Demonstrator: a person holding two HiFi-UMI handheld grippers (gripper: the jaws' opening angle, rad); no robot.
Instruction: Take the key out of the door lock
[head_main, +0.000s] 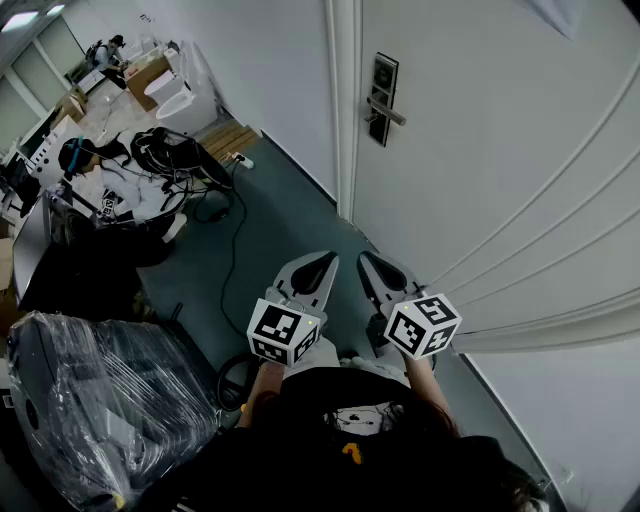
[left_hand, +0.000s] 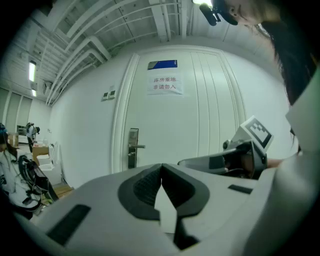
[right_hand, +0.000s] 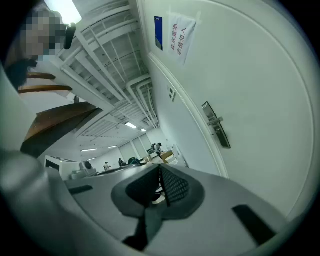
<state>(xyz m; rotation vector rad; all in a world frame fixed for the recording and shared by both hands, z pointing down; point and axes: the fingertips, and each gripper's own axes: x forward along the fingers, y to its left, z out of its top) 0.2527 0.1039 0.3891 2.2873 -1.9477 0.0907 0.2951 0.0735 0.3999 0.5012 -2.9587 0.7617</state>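
The left gripper (head_main: 321, 264) and right gripper (head_main: 369, 264), each pinched together on nothing, hang well below the door lock (head_main: 381, 98) (no key discernible there), cables (head_main: 212, 188) sprawled leftward, a red-lettered Chinese notice (left_hand: 165, 85) beneath a blue plate (left_hand: 162, 64).

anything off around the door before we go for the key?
Nothing odd on the door itself: it is shut, the lock sits straight and its handle is level. The only mess is a tangle of black cables on the floor to the left. The key is too small to make out.
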